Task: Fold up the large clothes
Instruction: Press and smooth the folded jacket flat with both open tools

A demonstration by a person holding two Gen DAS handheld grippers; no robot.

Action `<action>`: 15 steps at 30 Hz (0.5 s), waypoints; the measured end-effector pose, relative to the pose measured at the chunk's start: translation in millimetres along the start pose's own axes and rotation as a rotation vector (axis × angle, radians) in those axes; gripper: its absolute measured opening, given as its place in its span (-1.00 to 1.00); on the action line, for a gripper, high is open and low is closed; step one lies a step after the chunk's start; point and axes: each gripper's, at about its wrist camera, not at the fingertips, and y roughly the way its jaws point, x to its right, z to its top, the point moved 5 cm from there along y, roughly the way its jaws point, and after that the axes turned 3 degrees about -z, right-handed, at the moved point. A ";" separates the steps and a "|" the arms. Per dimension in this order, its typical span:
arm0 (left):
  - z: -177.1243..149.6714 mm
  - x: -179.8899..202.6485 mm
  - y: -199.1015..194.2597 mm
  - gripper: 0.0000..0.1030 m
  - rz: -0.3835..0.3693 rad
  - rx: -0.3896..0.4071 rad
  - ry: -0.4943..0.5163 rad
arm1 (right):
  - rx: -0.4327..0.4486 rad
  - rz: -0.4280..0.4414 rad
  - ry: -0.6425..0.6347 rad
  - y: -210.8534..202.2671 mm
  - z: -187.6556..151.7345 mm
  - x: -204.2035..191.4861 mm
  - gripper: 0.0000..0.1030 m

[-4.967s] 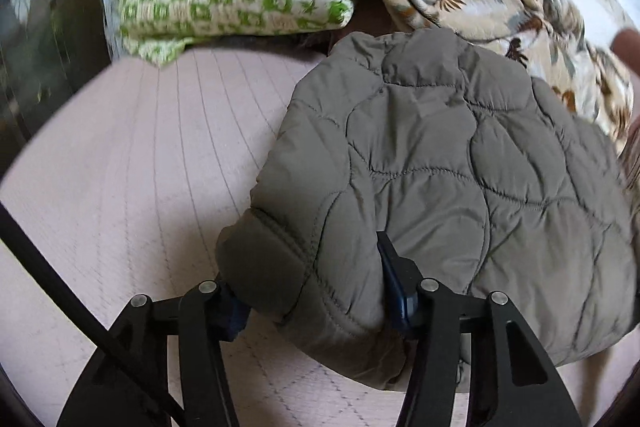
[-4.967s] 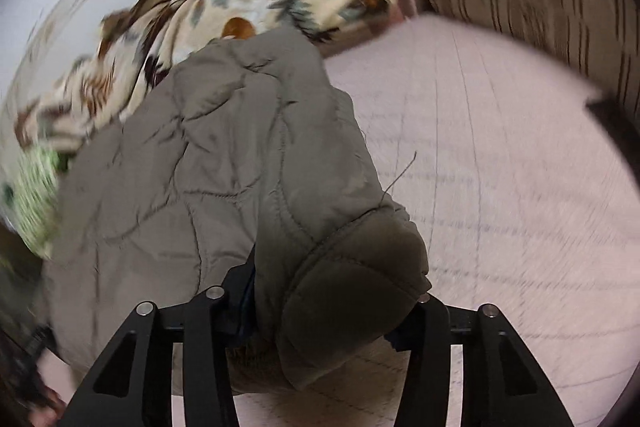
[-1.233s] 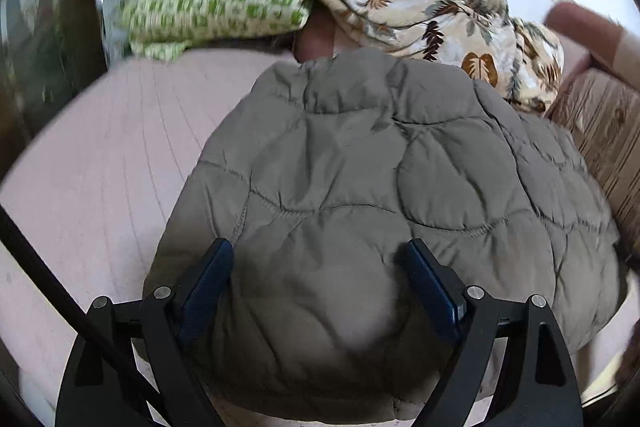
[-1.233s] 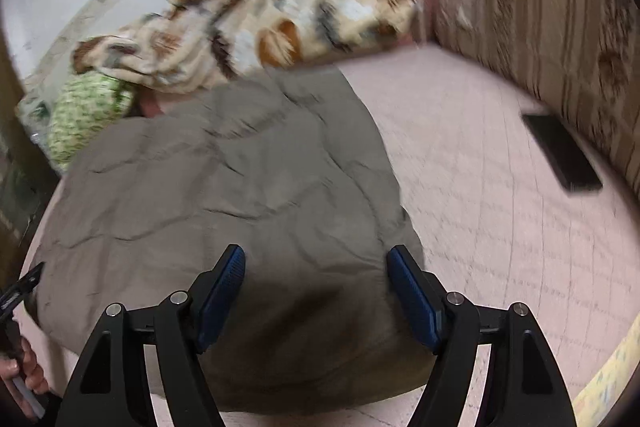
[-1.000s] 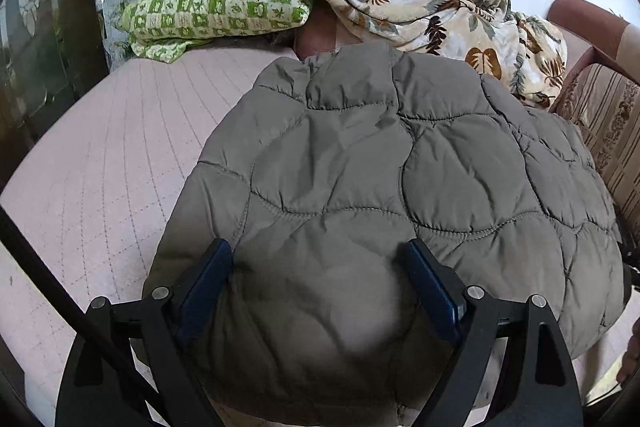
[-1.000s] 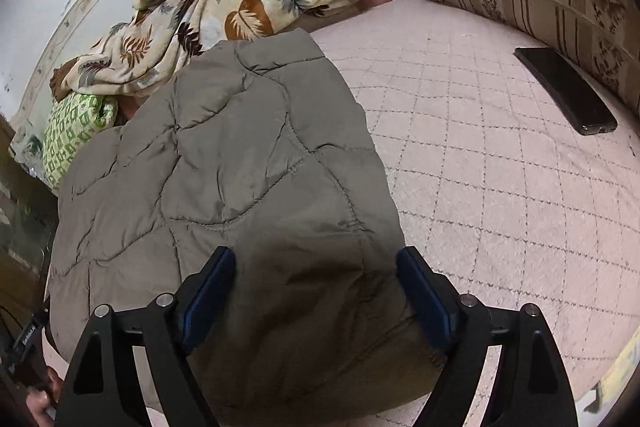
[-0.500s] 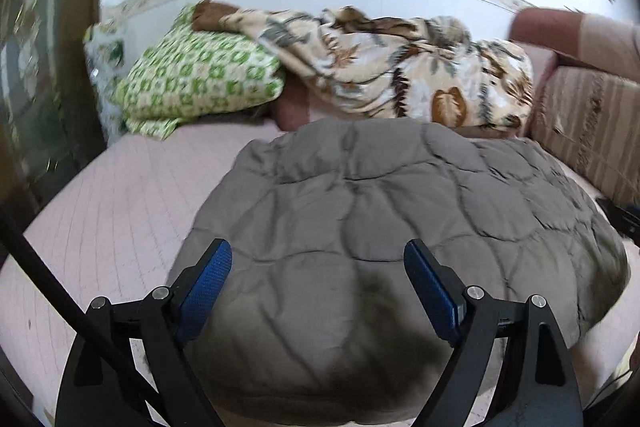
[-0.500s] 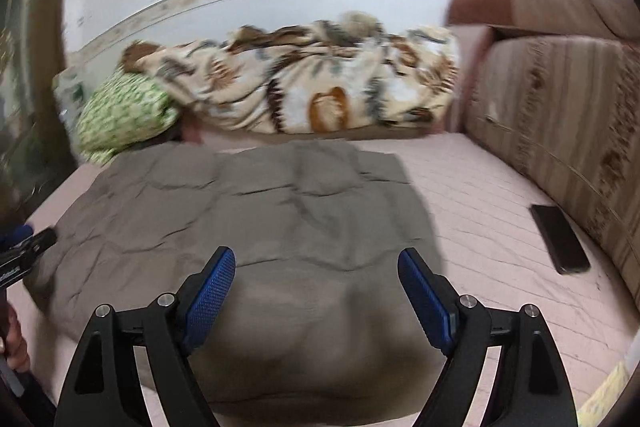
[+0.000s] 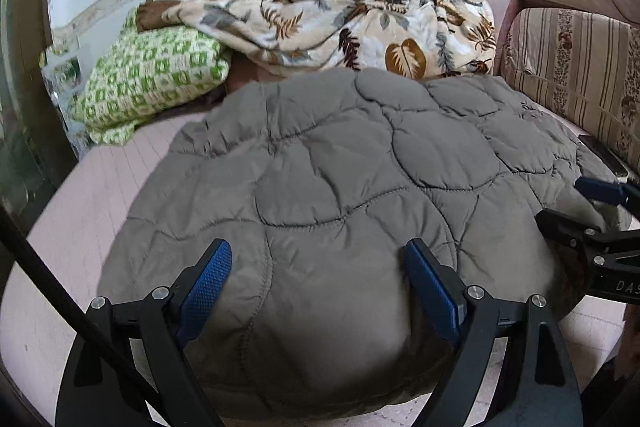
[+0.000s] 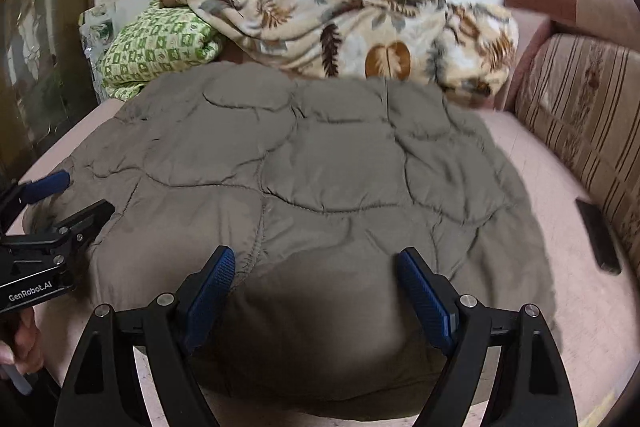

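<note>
Springing back is the risk I judge likeliest: the puffy quilted jacket (image 9: pixel 344 179) lies folded on the pink mattress (image 9: pixel 92 203) ahead of and beneath both sets of jaws, and its padding could push the fold open. Left gripper (image 9: pixel 320 287) and right gripper (image 10: pixel 316 287) both hover wide open, holding nothing. Five seconds ago each was clamped on a bunched jacket edge.

My grey-olive quilted jacket (image 9: pixel 340 187) lies on the pale pink grid-stitched bed (image 9: pixel 92 211); behind it I see a green-and-white checked pillow (image 9: pixel 156 75) and a cream blanket (image 9: pixel 360 27) with brown leaves.
</note>
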 end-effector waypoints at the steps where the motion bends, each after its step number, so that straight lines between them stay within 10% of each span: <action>1: -0.9 -1.1 2.9 0.73 -0.005 -0.013 -0.008 | -0.012 0.007 0.007 2.9 -0.6 0.2 0.70; 15: -5.0 1.3 6.7 0.76 0.005 -0.023 0.002 | -0.051 0.009 0.024 13.1 -5.7 -1.6 0.77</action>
